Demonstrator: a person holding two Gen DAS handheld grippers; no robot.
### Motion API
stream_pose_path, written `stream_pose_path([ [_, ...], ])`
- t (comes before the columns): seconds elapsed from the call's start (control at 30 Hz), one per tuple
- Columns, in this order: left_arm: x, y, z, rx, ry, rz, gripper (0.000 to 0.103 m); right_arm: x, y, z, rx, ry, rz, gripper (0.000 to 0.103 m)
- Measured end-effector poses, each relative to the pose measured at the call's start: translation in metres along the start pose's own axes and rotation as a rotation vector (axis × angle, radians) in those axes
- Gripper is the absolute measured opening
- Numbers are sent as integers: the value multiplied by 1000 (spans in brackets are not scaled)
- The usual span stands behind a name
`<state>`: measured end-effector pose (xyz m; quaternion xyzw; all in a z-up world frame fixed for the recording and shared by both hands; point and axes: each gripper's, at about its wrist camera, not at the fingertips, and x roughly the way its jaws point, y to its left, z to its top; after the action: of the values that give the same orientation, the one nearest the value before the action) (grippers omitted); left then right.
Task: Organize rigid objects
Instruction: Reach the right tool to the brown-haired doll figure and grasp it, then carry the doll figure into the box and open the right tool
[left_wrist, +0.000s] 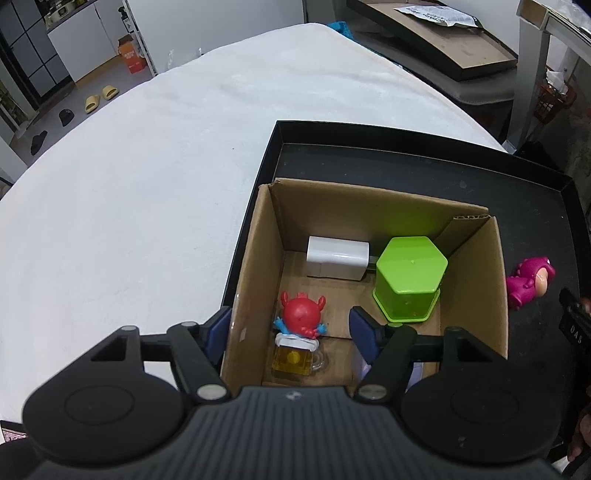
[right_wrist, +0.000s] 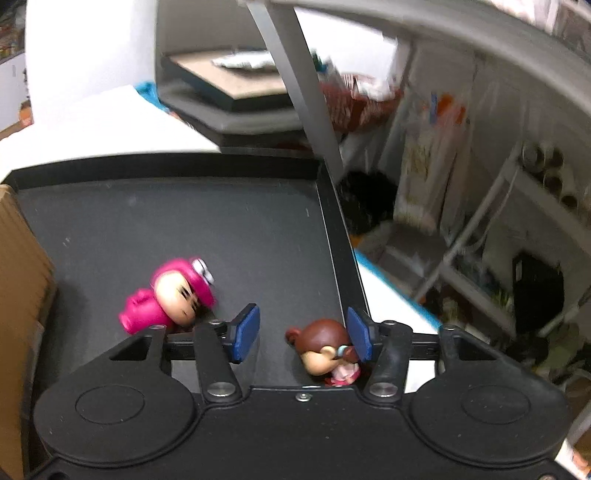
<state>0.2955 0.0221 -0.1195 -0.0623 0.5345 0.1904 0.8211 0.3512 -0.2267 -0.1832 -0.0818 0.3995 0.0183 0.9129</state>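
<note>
A cardboard box stands in a black tray. Inside it are a white block, a green hexagonal container and a red crab figure on a yellow mug. My left gripper hovers open above the box's near left wall, one finger outside, one inside. A pink figure lies on the tray right of the box. My right gripper is open over the tray; a brown-haired figure lies between its fingers, against the right pad.
The tray sits on a white cloth-covered table. The box wall borders the left of the right wrist view. A grey table leg and cluttered shelves stand beyond the tray's right edge. A hand shows at the far right.
</note>
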Motion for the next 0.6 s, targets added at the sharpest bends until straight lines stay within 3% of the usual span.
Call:
stream_pose_path([
  [0.23,2,0,-3,8,-1,-10,69,-2,3,-4,-2,38,5,39],
  [0.3,2,3,-3,6,2,-17,69,-5,8,-4,-31,31,-5,31],
  [0.6,-1,12,-12,20,-1,-49,69,-32,13,8,-4,-7,69,31],
])
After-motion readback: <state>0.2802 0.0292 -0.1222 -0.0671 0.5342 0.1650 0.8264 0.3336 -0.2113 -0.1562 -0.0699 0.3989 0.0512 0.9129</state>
